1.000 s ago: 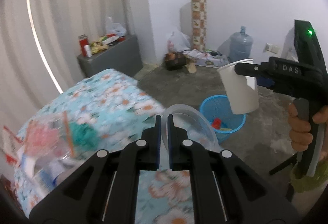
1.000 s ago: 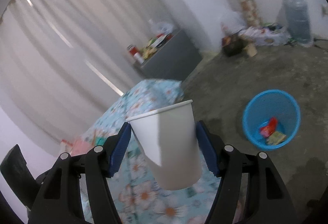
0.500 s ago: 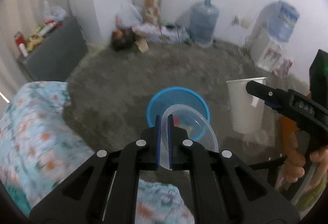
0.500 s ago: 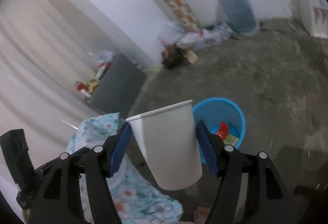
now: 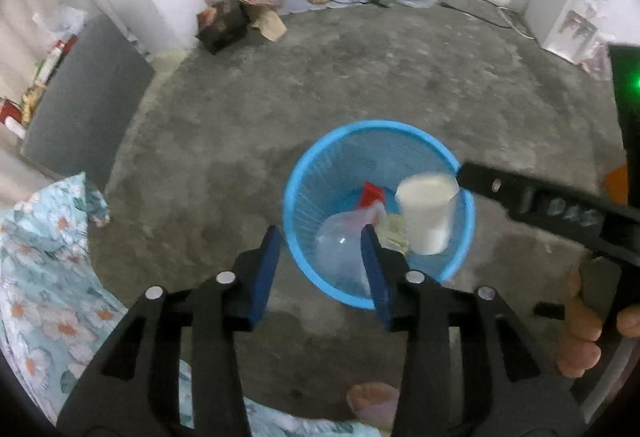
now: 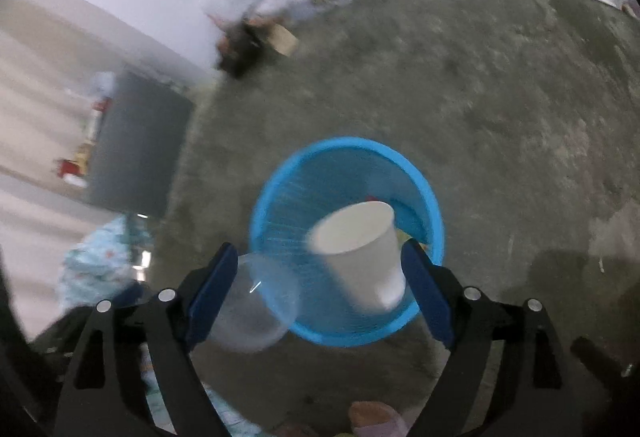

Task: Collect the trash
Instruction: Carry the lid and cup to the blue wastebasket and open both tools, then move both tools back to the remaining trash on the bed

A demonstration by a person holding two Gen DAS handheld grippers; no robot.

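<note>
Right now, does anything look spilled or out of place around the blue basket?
Nothing is spilled. The white paper cup and clear plastic lid are both loose over the blue basket, between open jaws that have just been opening. The lid's position differs between the two views, so it could miss the rim.

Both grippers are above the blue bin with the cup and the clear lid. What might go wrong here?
1. The clear lid sits over the bin rim in the right wrist view, so it may land outside.
2. The cup, tilted between the just-opened right gripper fingers, may clip the rim.
3. The left gripper, jaws just opened, hangs low and may knock the bin.
</note>
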